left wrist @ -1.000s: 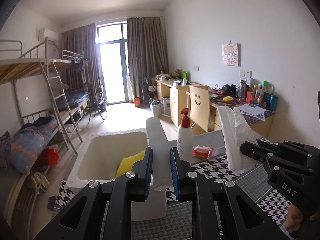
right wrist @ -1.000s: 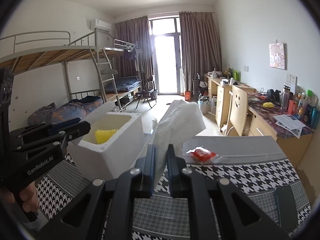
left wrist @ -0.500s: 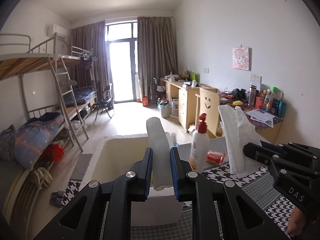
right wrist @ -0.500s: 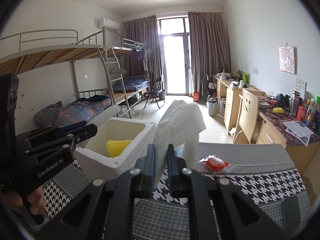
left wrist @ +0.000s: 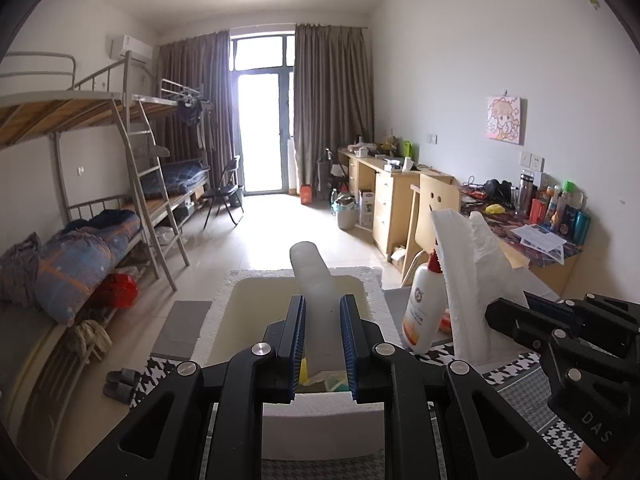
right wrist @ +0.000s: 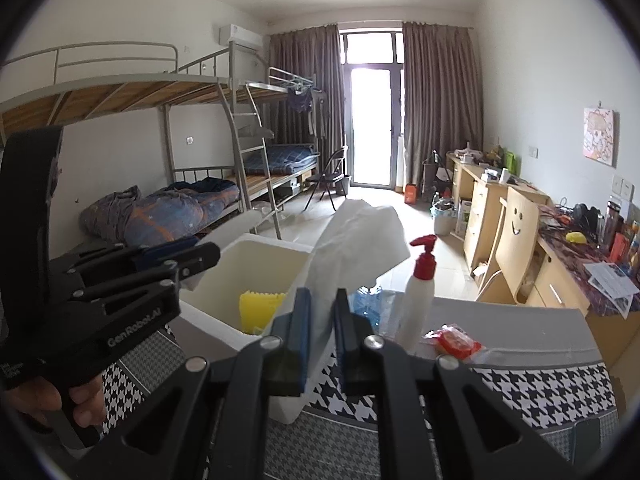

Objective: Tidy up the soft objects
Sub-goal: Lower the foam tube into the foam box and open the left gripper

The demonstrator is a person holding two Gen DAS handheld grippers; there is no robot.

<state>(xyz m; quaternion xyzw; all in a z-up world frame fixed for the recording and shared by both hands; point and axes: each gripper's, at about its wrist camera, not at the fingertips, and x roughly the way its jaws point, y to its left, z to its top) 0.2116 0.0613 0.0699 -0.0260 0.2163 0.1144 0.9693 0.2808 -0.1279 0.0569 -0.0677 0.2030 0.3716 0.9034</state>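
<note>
My left gripper (left wrist: 322, 338) is shut on a white foam strip (left wrist: 316, 284) and holds it upright over the open white foam box (left wrist: 376, 292). My right gripper (right wrist: 322, 322) is shut on a white soft sheet (right wrist: 356, 248), held up beside the box's right side (right wrist: 256, 248); that sheet also shows in the left wrist view (left wrist: 472, 280). A yellow sponge (right wrist: 260, 310) lies inside the box. The left gripper also shows at the left of the right wrist view (right wrist: 200, 258).
A white pump bottle with a red top (right wrist: 418, 296) stands on the houndstooth table (right wrist: 540, 384) just right of the box. A red packet (right wrist: 456, 342) and a crumpled water bottle (right wrist: 370, 300) lie nearby. Bunk beds, desks and a chair stand behind.
Both grippers have moved left and forward towards the box with their loads. The foam strip now stands over the box's opening, and the sheet is closer to the box's side.
</note>
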